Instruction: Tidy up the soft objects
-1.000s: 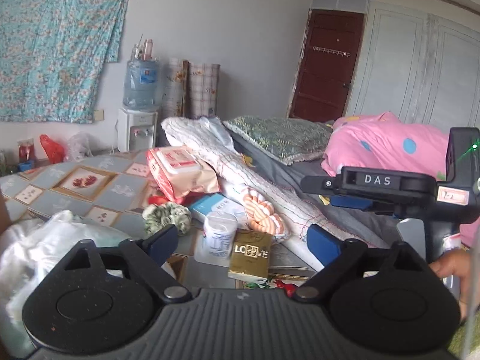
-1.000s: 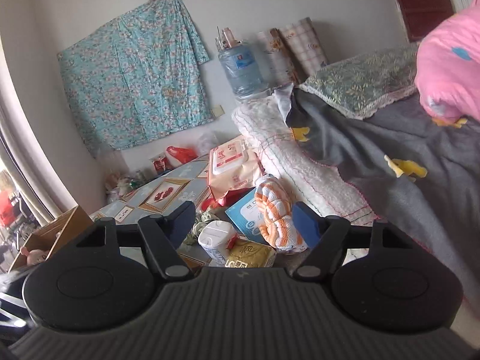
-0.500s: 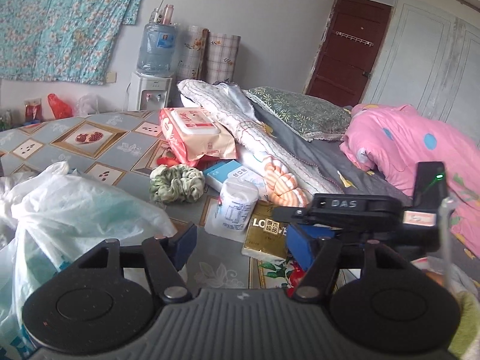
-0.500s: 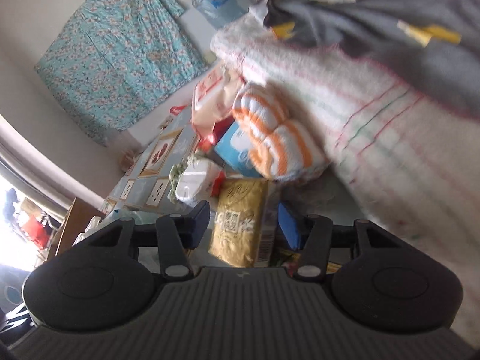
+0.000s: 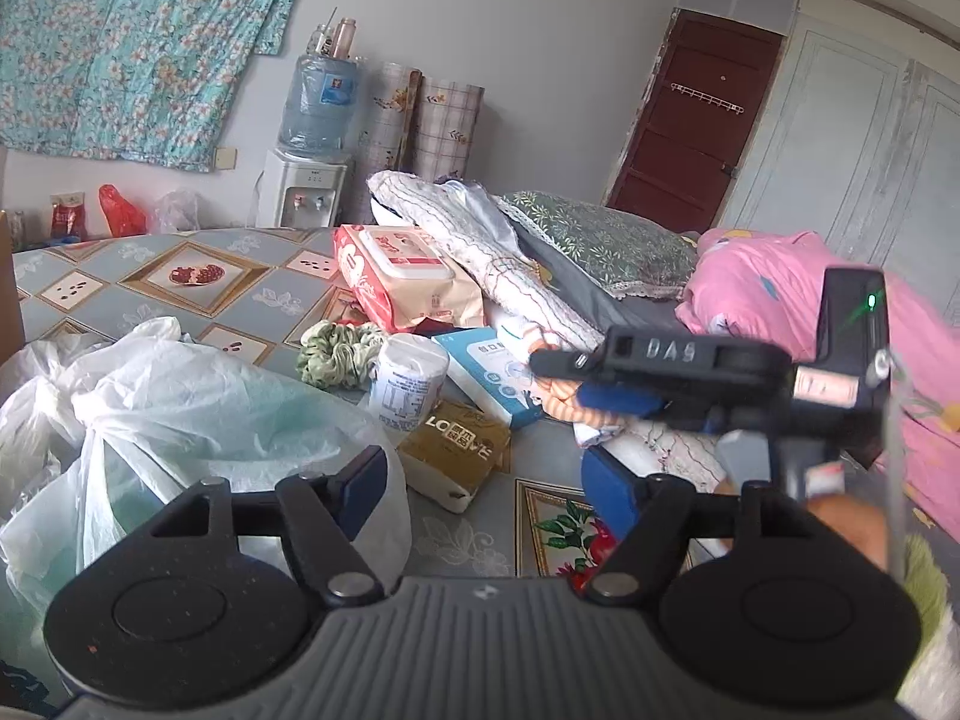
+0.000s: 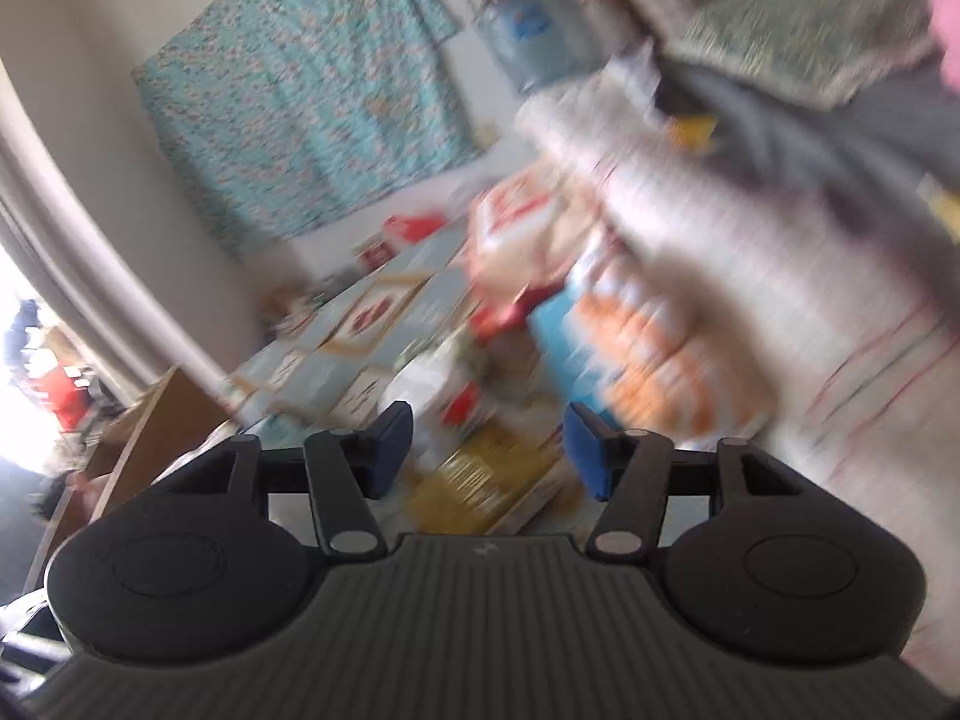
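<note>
Indoors, beside an unmade bed, a person works two handheld grippers over a cluttered desk [image 5: 180, 294] laid with a tiled-pattern cover. Both sets of jaws stand apart and have just been opening, with nothing between them. The left gripper [image 5: 480, 480] hangs over a gold packet [image 5: 456, 450], next to a white plastic bag [image 5: 198, 420]. The right gripper [image 5: 600, 396] reaches in from the right, its blue fingertip at an orange-and-white striped cloth [image 5: 564, 405] lying by a blue-and-white box [image 5: 492, 372]. A green scrunchie [image 5: 336, 354] sits beside a white roll [image 5: 408, 384], and a wipes pack [image 5: 402, 282] lies behind them. The right wrist view is blurred.
</note>
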Tool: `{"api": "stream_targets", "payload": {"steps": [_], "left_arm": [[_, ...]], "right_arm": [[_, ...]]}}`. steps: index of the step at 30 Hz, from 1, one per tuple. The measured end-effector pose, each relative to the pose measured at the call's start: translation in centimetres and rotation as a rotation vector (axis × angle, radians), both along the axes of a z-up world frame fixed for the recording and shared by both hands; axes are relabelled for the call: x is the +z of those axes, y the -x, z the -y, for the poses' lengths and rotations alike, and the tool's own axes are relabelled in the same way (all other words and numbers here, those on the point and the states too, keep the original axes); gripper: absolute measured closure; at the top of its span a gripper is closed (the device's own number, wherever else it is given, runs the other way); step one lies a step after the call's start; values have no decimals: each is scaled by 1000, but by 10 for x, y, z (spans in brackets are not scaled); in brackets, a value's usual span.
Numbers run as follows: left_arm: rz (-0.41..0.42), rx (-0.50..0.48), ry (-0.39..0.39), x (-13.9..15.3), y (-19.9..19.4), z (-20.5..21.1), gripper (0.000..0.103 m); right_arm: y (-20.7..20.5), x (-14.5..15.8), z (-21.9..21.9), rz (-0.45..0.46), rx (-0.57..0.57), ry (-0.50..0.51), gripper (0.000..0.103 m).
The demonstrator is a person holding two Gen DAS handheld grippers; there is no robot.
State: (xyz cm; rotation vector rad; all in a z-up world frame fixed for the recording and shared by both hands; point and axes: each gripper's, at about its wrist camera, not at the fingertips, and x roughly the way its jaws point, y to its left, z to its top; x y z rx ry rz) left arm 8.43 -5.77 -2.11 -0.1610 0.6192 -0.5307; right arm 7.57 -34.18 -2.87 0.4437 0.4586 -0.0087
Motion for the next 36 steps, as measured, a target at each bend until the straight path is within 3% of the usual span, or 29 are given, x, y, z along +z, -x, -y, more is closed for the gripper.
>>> {"api": "stream_targets", "payload": {"steps": [2,5,7,8,11,13,17,24,29,32,36], "left_arm": [[7,3,2,0,2,-1,26],[17,17,-1,0,3,-3,26],[23,30,-7,1,4,-4,26],[25,37,-9,1,5,-5,26],[30,48,-12,2,7,-8,26],[32,54,-7,3,8,-11,26],[32,67,17,7,11,-20,26],[32,98,43,12,17,-37,22],[20,93,28,9,21,-35,22],[20,79,14,7,21,-30,21],[18,70,7,3,17,-24,21]], "right_arm": [[-9,8,8,-19,-71,105,30],[-33,1,23,-79,-74,174,29],[-52,-12,28,-153,-72,193,34],[-55,-21,33,-190,-78,204,50],[-42,-38,44,-189,-87,154,64],[-31,-37,48,-167,-94,86,65],[2,-27,40,-92,4,-52,65],[23,-43,-8,-96,248,-245,61],[13,-55,-39,-161,292,-175,59],[21,-45,-34,-129,294,-175,43],[24,-16,-2,-62,217,-122,38]]}}
